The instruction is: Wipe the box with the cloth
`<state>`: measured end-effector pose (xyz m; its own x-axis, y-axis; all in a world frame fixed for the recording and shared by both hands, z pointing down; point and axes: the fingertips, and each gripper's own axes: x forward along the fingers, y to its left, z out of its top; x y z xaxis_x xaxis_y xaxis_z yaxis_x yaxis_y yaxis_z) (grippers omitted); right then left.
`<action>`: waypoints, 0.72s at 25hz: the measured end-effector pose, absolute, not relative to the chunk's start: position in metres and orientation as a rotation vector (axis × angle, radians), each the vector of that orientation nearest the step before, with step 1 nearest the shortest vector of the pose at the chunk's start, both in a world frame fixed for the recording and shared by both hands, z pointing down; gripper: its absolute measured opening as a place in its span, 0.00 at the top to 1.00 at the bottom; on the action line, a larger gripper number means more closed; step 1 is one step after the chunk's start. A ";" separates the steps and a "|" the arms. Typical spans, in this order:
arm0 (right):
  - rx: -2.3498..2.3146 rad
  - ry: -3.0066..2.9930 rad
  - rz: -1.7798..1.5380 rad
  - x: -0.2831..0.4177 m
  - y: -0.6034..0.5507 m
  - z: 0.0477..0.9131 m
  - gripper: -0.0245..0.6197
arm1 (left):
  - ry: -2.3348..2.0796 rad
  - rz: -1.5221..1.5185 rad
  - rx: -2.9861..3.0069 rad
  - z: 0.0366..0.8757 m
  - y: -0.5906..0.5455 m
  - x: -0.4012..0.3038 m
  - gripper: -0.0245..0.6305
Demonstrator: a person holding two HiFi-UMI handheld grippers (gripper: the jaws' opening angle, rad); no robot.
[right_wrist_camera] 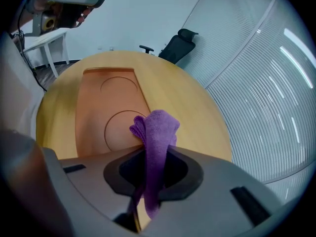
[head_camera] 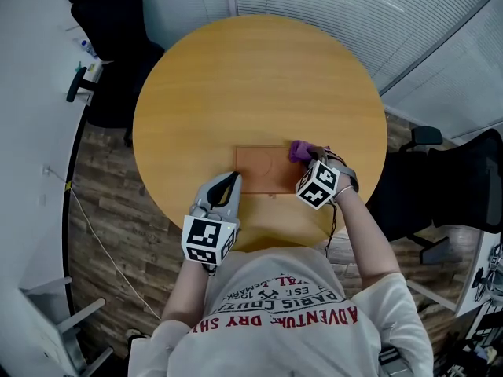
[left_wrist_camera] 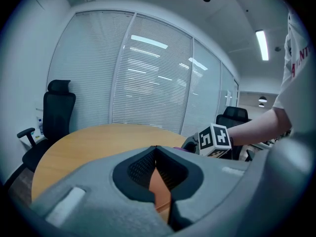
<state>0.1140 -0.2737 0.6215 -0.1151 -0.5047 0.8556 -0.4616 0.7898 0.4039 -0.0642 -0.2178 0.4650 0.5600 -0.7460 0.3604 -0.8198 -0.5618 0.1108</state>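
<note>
A flat orange-brown box (head_camera: 263,170) lies on the round wooden table (head_camera: 259,77) near its front edge; its top shows two embossed circles (right_wrist_camera: 118,85). My right gripper (head_camera: 305,157) is shut on a purple cloth (right_wrist_camera: 155,132), which hangs over the box's right end (head_camera: 299,151). My left gripper (head_camera: 233,181) is shut with its tips touching the box's left front corner; a strip of the box (left_wrist_camera: 159,186) shows below its jaws. The right gripper's marker cube (left_wrist_camera: 215,138) appears in the left gripper view.
Black office chairs stand around the table: one at the far left (head_camera: 110,22), one at the right (head_camera: 456,187). A white desk (head_camera: 31,116) runs along the left. Glass walls with blinds (head_camera: 354,14) close the far side.
</note>
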 end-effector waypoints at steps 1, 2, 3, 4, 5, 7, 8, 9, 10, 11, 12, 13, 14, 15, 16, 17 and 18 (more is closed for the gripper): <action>0.749 -1.738 -0.043 0.113 -0.273 0.622 0.86 | -1.296 0.396 2.533 0.464 -0.218 -0.064 0.95; 0.742 -1.733 -0.040 0.112 -0.272 0.622 0.86 | -1.293 0.392 2.535 0.464 -0.219 -0.065 0.95; 0.737 -1.730 -0.034 0.110 -0.271 0.622 0.86 | -1.291 0.388 2.537 0.463 -0.219 -0.065 0.95; 0.735 -1.729 -0.028 0.109 -0.270 0.622 0.86 | -1.289 0.385 2.540 0.462 -0.220 -0.065 0.95; 0.735 -1.729 -0.021 0.109 -0.269 0.622 0.86 | -1.288 0.381 2.542 0.461 -0.221 -0.064 0.95; 0.732 -1.731 -0.011 0.110 -0.264 0.622 0.86 | -1.285 0.376 2.546 0.460 -0.220 -0.061 0.95; 0.727 -1.732 -0.009 0.110 -0.261 0.622 0.86 | -1.283 0.375 2.546 0.460 -0.219 -0.060 0.95; 0.721 -1.734 -0.010 0.110 -0.258 0.622 0.86 | -1.281 0.375 2.544 0.460 -0.218 -0.059 0.95; 0.717 -1.736 -0.012 0.110 -0.255 0.622 0.86 | -1.281 0.376 2.540 0.462 -0.217 -0.059 0.95; 0.716 -1.740 -0.013 0.109 -0.253 0.623 0.86 | -1.281 0.377 2.535 0.464 -0.216 -0.059 0.95; 0.717 -1.744 -0.015 0.109 -0.252 0.624 0.86 | -1.282 0.379 2.529 0.466 -0.215 -0.060 0.95; 0.721 -1.748 -0.016 0.108 -0.250 0.624 0.86 | -1.282 0.382 2.521 0.468 -0.213 -0.060 0.95; 0.723 -1.752 -0.017 0.108 -0.248 0.625 0.86 | -1.282 0.384 2.514 0.470 -0.212 -0.060 0.95; 0.723 -1.754 -0.016 0.108 -0.246 0.625 0.86 | -1.283 0.384 2.509 0.470 -0.210 -0.060 0.95; 0.719 -1.756 -0.015 0.108 -0.244 0.625 0.86 | -1.285 0.381 2.506 0.470 -0.209 -0.060 0.95; 0.713 -1.757 -0.013 0.107 -0.242 0.626 0.86 | -1.287 0.378 2.505 0.470 -0.207 -0.060 0.95; 0.706 -1.758 -0.012 0.106 -0.239 0.626 0.86 | -1.289 0.377 2.505 0.469 -0.205 -0.060 0.95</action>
